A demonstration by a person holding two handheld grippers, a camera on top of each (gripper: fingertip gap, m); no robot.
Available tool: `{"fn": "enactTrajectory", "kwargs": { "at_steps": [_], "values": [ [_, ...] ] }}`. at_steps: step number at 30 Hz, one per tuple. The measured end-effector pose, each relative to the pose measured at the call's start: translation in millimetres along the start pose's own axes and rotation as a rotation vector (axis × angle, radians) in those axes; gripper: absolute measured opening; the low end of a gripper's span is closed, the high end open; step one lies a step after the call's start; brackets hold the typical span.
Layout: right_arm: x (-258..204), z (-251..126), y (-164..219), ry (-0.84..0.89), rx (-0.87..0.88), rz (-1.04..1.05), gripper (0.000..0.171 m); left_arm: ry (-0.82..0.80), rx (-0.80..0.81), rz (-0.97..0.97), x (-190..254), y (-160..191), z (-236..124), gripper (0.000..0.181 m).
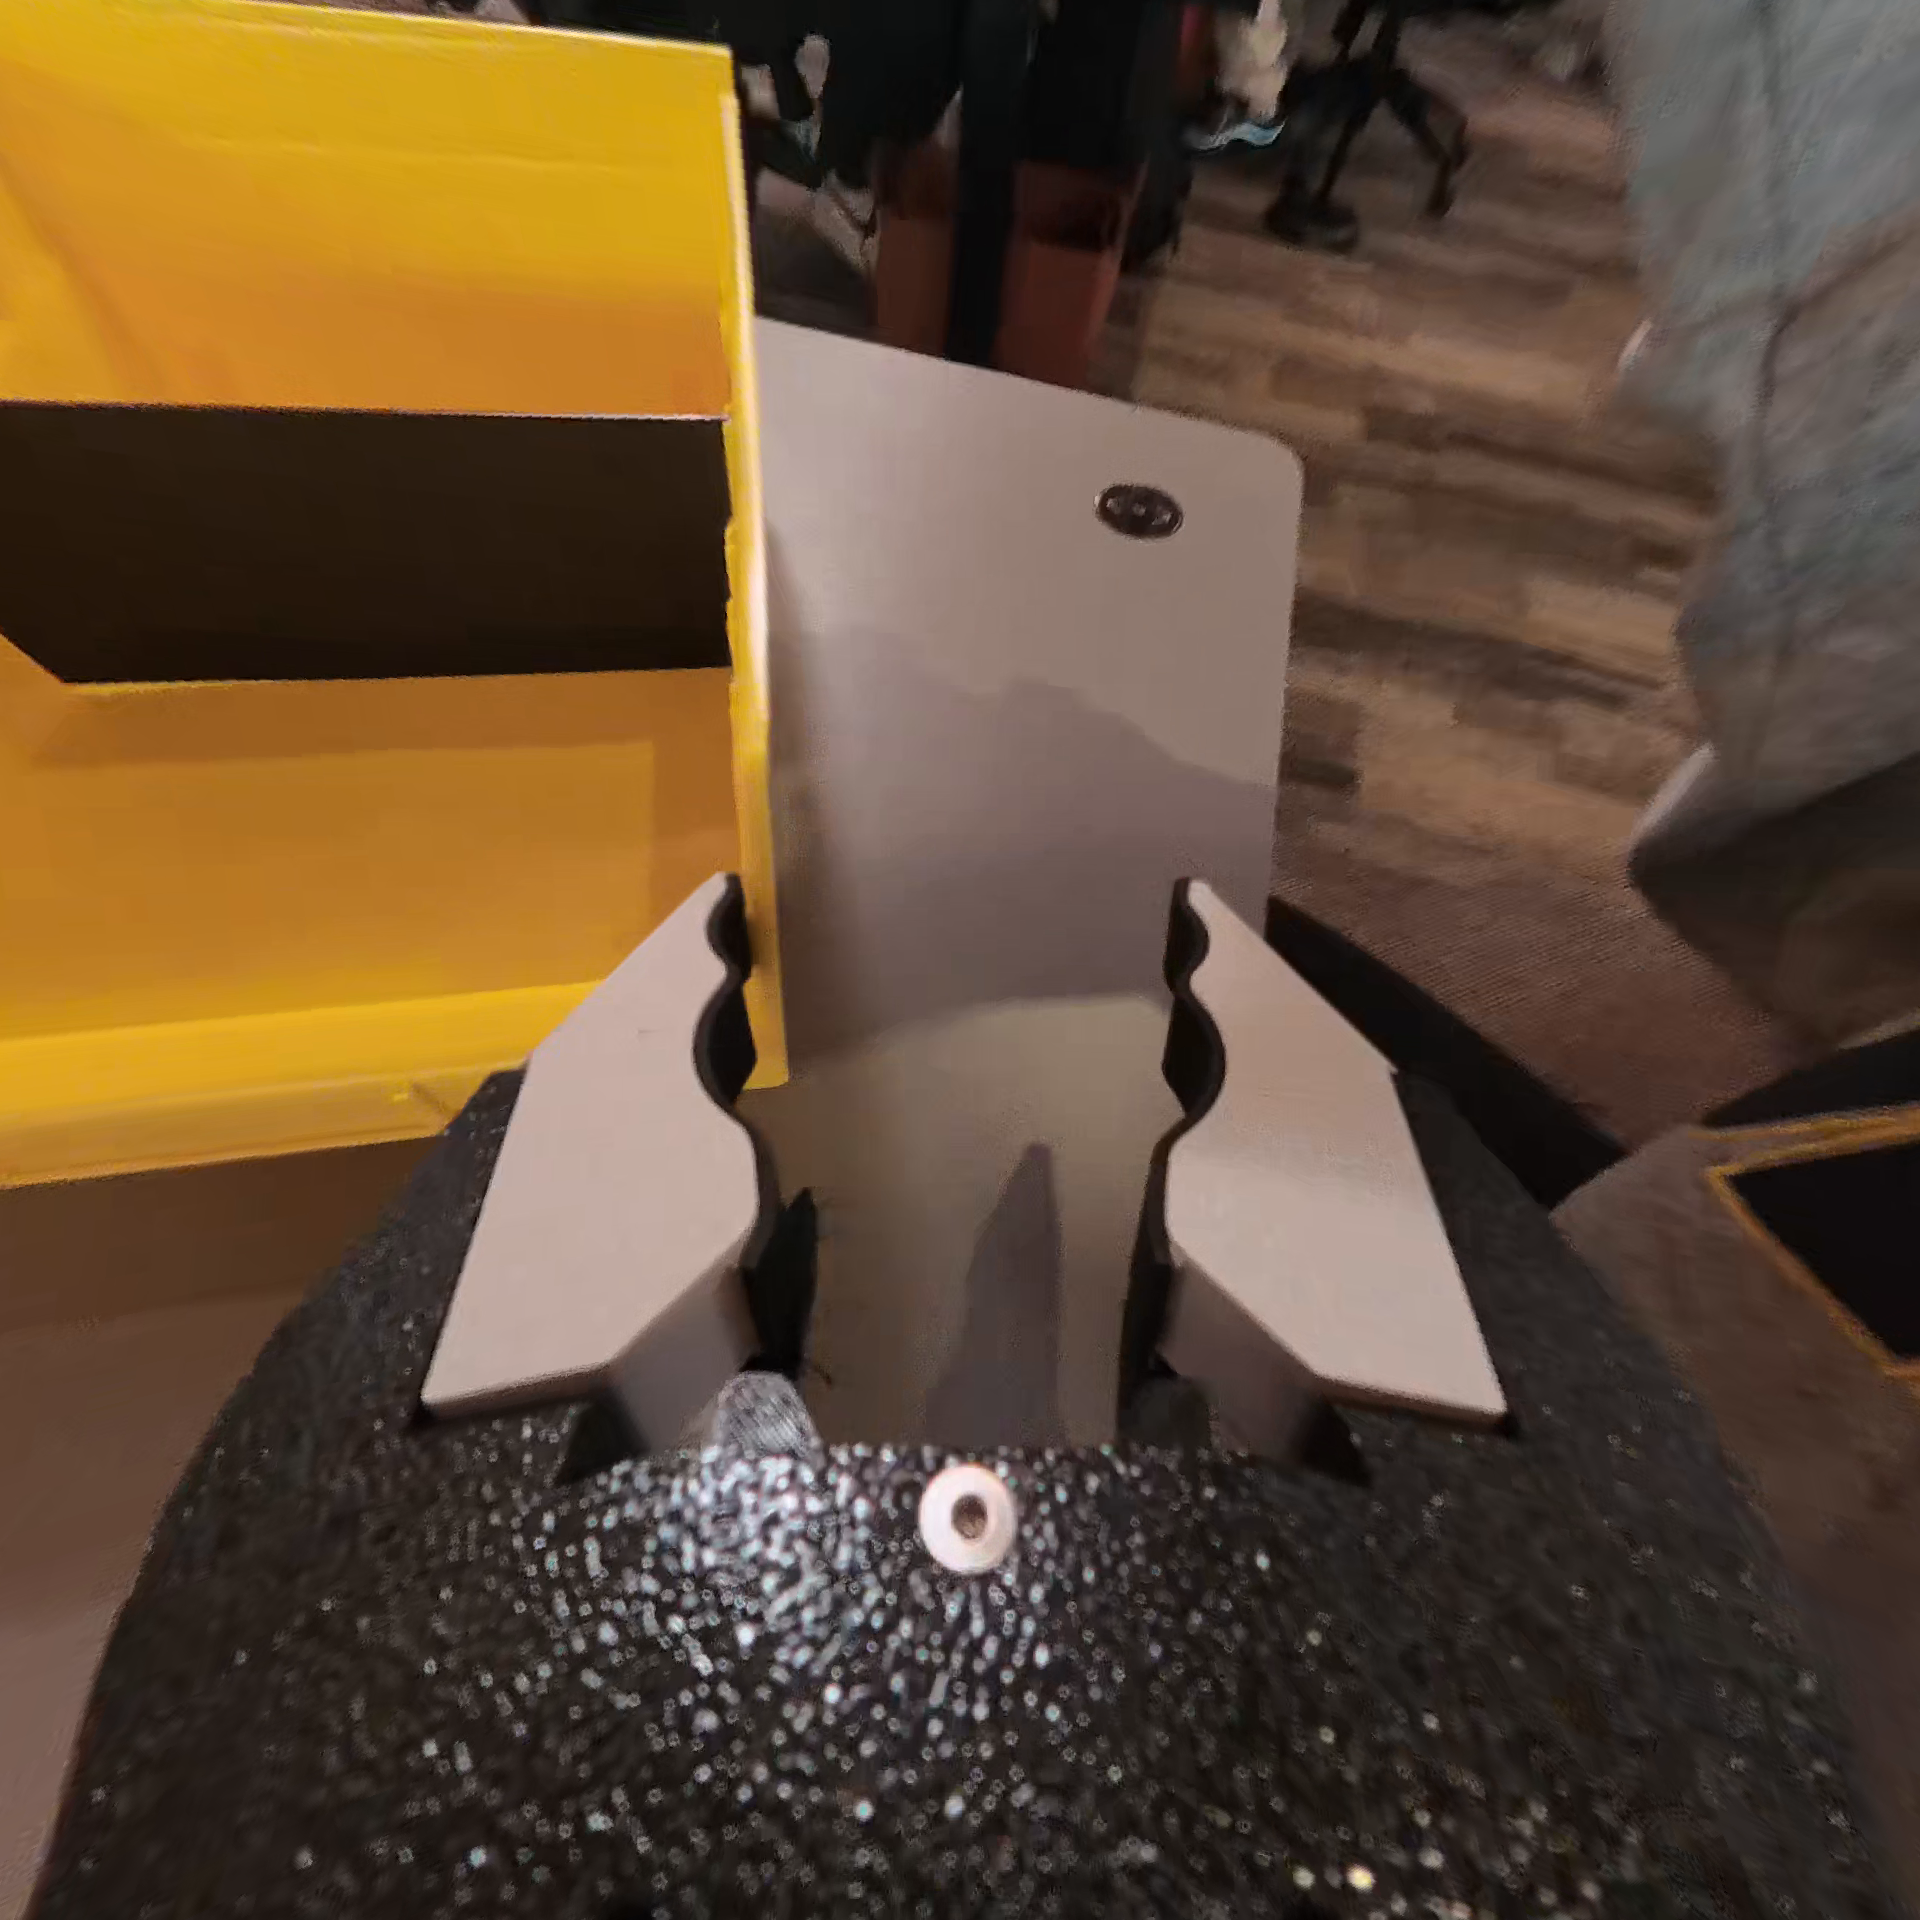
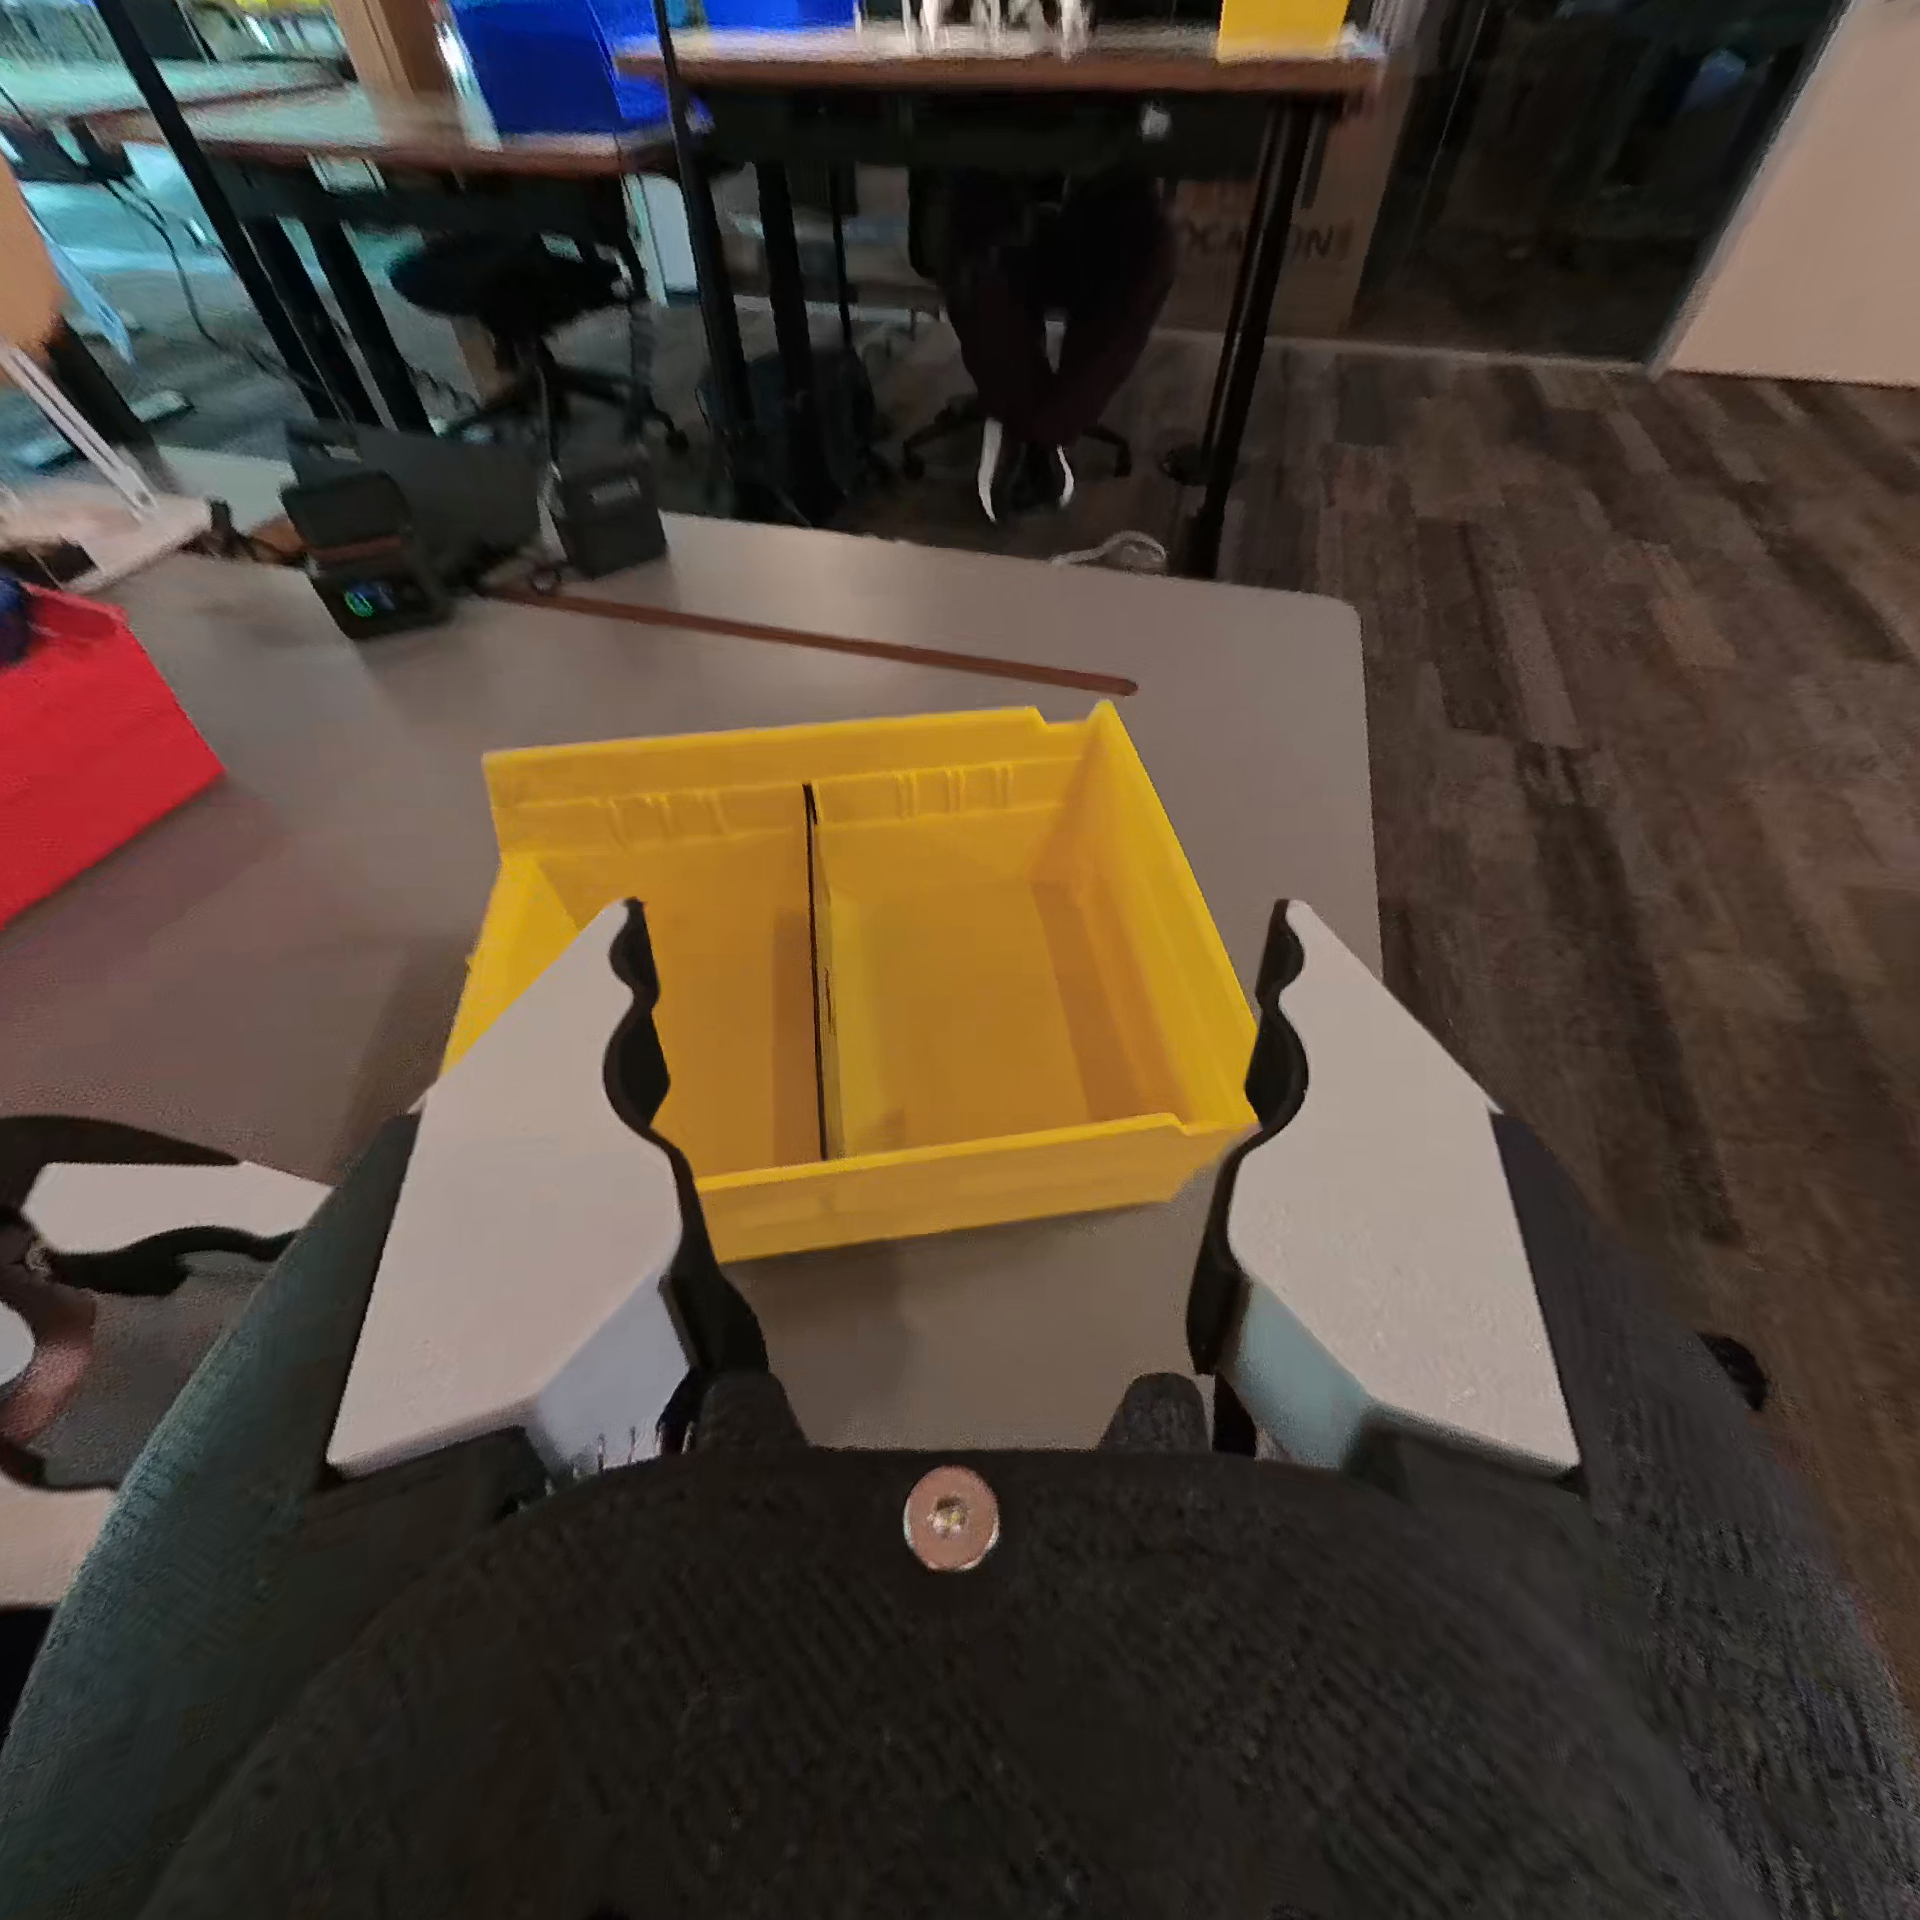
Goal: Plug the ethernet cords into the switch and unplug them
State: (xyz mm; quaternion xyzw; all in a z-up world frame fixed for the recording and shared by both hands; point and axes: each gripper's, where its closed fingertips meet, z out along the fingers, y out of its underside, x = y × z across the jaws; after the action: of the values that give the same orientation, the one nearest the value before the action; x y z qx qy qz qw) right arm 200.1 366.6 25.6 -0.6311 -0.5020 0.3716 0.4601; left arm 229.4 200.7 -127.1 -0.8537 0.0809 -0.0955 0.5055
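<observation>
Landmark: yellow bin (image 2: pixel 935 987) is set on grey table (image 2: pixel 1195 665), black divider (image 2: pixel 812 966) inside.
Left gripper (image 1: pixel 961 997): jaws held apart, nothing held, close beside bin wall.
Right gripper (image 2: pixel 951 1039): jaws spread wide, nothing held, above bin's near rim.
Switch, cords: not made out anywhere.
Red bin (image 2: pixel 73 748): left of yellow bin, cut off.

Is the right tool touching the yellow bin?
Apart. In the right wrist view, the right tool hangs open above the bin, nothing between its fingers.
</observation>
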Motion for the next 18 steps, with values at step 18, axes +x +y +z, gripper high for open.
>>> {"fn": "enactTrajectory", "kwargs": {
  "at_steps": [18],
  "values": [
    [-28.2,2.1,116.0,-0.098,-0.681,0.228,0.107,-0.454,0.362,0.094,-68.6,-54.3,-73.2,0.137]
  ]
}}
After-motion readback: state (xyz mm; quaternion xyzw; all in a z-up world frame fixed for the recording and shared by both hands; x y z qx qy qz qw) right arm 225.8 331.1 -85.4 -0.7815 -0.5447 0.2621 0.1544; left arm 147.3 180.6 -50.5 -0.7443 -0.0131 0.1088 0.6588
